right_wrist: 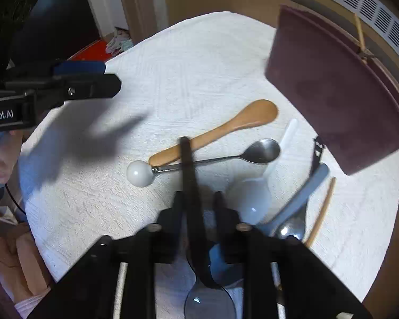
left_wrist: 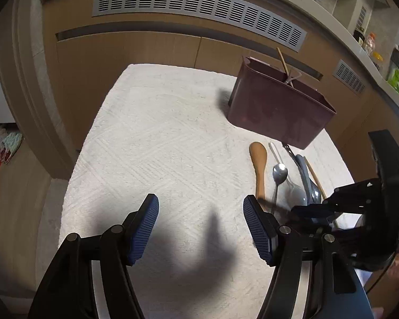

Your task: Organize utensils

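Several utensils lie on a white towel (left_wrist: 157, 143): a wooden spoon (right_wrist: 226, 130), a metal spoon with a white ball handle (right_wrist: 260, 150), a translucent white spoon (right_wrist: 252, 196), a grey-handled spoon (right_wrist: 303, 191) and a wooden chopstick (right_wrist: 321, 212). A maroon utensil holder (left_wrist: 276, 111) stands behind them with a chopstick (left_wrist: 282, 61) in it. My right gripper (right_wrist: 196, 199) is shut on a black-handled spoon (right_wrist: 191, 186), held above the pile. My left gripper (left_wrist: 200, 204) is open and empty over bare towel, left of the utensils.
Brown cabinet fronts with a grey vent grille (left_wrist: 199, 8) stand behind the towel. The counter top (left_wrist: 380, 61) at the far right carries bottles and jars. A red item (right_wrist: 93, 50) lies on the floor at the left.
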Demonstrator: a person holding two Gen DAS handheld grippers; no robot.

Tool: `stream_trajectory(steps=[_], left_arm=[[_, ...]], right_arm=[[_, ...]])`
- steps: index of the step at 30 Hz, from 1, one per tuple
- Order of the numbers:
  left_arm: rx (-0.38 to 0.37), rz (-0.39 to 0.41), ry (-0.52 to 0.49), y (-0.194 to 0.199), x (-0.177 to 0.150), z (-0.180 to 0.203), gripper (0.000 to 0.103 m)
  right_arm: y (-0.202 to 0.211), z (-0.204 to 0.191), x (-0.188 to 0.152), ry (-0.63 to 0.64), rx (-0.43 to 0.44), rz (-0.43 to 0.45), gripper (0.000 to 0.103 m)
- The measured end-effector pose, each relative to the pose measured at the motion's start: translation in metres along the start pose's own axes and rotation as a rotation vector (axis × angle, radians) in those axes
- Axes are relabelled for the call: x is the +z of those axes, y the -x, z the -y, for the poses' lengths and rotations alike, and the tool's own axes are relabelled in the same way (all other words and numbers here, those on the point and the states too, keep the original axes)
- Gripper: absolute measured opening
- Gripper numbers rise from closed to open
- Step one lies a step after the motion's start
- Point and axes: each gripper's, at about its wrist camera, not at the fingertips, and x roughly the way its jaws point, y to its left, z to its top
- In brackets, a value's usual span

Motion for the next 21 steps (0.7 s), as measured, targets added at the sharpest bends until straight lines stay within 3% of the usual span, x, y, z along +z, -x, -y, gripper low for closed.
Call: stream_trajectory(steps=[9, 21], left_arm=[[-0.022, -0.010, -0.066, -0.002, 0.000, 0.026, 0.068], [-0.043, 0.010, -0.174, 0.006, -0.012, 0.055, 0.068]], right_arm=[[0.055, 0.039, -0.037, -0.197, -0.013, 0.150, 0.009], [0.077, 0.066, -0.077, -0.405, 0.004, 0.262, 0.010]])
